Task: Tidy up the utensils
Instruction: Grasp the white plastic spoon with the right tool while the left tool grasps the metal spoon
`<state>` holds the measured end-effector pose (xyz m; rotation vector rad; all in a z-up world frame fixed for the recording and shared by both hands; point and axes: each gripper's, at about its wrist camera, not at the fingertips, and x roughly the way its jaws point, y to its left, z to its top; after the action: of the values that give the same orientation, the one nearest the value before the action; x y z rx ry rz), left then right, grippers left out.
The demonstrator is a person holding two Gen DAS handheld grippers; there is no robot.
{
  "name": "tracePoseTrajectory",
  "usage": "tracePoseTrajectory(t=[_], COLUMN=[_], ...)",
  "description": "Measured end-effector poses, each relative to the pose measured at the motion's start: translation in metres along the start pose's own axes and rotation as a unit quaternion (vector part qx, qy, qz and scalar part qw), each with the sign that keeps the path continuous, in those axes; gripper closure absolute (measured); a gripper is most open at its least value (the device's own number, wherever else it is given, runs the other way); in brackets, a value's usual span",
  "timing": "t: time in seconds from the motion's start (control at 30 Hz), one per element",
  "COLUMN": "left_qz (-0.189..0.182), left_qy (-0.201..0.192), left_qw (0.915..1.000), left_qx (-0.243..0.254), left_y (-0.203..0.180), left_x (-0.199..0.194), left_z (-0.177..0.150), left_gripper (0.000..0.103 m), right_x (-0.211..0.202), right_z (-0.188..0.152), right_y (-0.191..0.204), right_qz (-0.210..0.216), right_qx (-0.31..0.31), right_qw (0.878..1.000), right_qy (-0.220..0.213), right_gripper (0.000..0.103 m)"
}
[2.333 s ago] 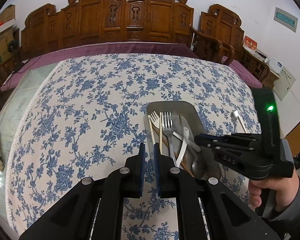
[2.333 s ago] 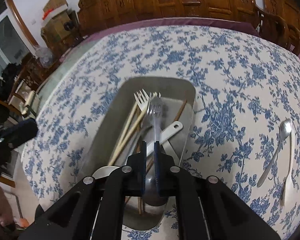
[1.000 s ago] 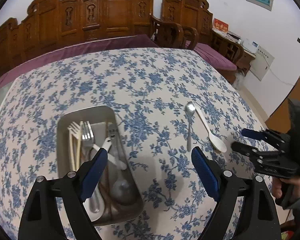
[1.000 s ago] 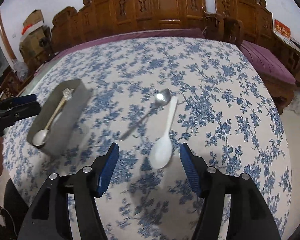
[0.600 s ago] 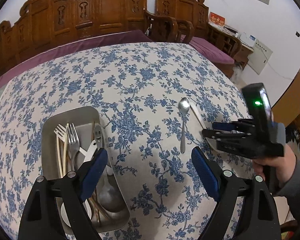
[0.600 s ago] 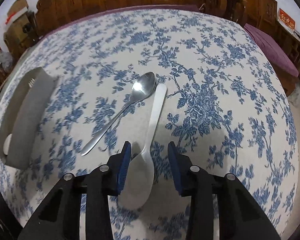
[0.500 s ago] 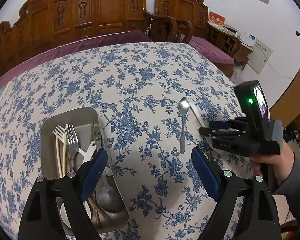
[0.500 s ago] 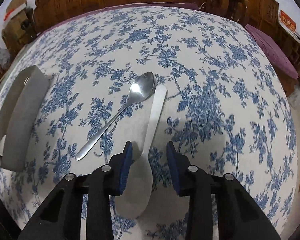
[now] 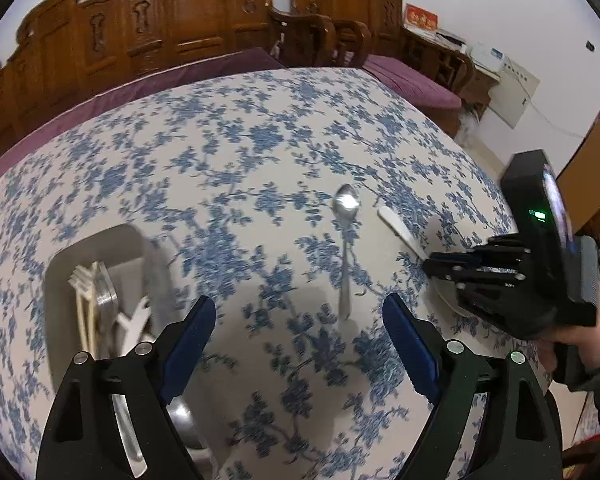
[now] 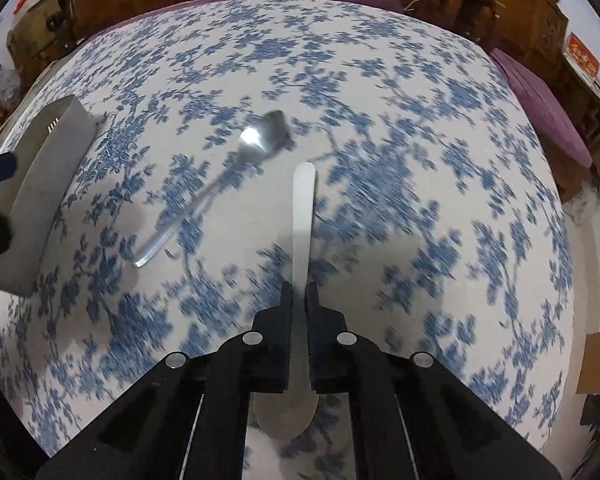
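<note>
**Right jaws pinch the white spoon; left jaws spread over the cloth**

The right gripper (image 10: 299, 296) has just been closing, and its jaws now pinch the handle of the white spoon (image 10: 303, 216) just above the bowl. The handle runs out toward twelve o'clock and the bowl lies beneath the gripper body at six.

At ten o'clock from that pinch lies the metal spoon (image 10: 216, 188), slanted, apart from the white one. Farther out at nine o'clock stands the metal tray (image 10: 40, 200).

The left gripper (image 9: 296, 348) holds its jaws spread wide with only the blue-flowered surface (image 9: 228, 184) between them. From there the metal spoon sits near one o'clock, the tray of forks and other utensils at nine, and the right gripper at three. Carved wooden chairs (image 9: 204, 20) line the far side at twelve.
</note>
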<state>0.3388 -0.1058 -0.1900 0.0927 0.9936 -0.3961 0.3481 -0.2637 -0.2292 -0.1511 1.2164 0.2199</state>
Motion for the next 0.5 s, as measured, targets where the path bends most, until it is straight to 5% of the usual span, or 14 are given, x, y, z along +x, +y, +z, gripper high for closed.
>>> tracePoseTrajectory(t=[0.5], left_qz=[-0.010], left_qy=[0.061], left_qw=[0.9966], left_qx=[0.055], left_y=[-0.046], left_x=[0.084], left_z=[0.038], left_gripper=[0.052], right_x=[-0.008], right_z=[-0.032], right_y=[-0.031], right_qz=[0.014], right_qx=[0.023], right_qw=[0.999], right_qy=[-0.033], right_gripper=[0.095])
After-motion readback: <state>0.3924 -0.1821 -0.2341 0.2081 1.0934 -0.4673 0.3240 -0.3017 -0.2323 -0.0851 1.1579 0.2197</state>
